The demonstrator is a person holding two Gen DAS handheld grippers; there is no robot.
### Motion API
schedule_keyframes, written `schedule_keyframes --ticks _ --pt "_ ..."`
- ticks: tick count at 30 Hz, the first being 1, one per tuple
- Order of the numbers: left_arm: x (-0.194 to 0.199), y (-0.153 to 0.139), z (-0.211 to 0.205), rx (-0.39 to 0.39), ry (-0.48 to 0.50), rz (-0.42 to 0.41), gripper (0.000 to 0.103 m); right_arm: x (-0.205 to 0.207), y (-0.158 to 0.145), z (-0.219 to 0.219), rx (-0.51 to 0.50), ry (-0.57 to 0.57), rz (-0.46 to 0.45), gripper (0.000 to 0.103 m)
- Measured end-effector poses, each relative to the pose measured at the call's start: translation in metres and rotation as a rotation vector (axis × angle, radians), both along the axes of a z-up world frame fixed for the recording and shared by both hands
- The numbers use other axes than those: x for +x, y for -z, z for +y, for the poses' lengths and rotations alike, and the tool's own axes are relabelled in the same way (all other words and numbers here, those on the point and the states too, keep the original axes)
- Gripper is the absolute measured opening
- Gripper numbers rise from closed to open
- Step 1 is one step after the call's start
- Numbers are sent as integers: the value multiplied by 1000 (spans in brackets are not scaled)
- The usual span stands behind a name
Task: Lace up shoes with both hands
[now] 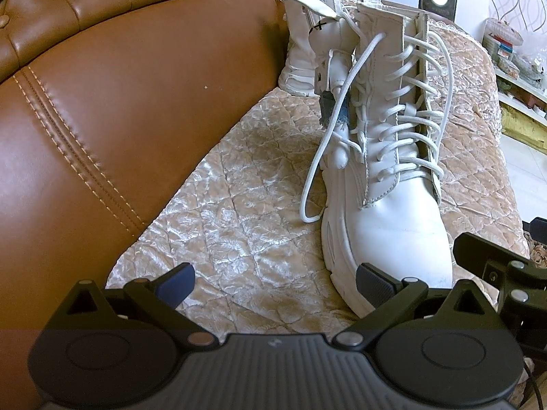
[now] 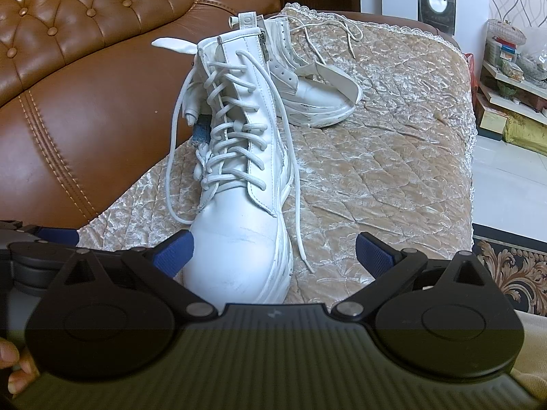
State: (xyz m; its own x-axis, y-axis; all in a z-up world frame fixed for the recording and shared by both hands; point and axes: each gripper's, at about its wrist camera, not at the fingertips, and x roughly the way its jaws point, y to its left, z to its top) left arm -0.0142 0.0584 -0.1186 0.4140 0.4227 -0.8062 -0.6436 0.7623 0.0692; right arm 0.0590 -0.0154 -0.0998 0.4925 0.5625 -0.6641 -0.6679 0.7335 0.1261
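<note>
A tall white lace-up boot (image 1: 386, 205) stands upright on the quilted sofa cover, toe toward me; it also shows in the right wrist view (image 2: 239, 232). Its white laces are threaded up the front. One loose lace end (image 1: 328, 143) loops down its left side; another lace end (image 2: 301, 225) hangs down its right side onto the cover. A second white boot (image 2: 307, 92) lies behind it. My left gripper (image 1: 275, 283) is open and empty, just left of the toe. My right gripper (image 2: 273, 251) is open and empty, with the toe between its fingers.
The brown leather sofa back (image 1: 119, 109) rises on the left. The quilted beige cover (image 2: 393, 157) spreads to the right up to the seat edge. Shelves with clutter (image 2: 512, 78) and a patterned rug (image 2: 512, 273) lie beyond on the right.
</note>
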Motion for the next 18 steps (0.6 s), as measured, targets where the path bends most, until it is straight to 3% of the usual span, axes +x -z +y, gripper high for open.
schedule_keyframes --ticks 18 --pt "4 0 0 -1 9 0 103 3 1 -2 13 13 13 103"
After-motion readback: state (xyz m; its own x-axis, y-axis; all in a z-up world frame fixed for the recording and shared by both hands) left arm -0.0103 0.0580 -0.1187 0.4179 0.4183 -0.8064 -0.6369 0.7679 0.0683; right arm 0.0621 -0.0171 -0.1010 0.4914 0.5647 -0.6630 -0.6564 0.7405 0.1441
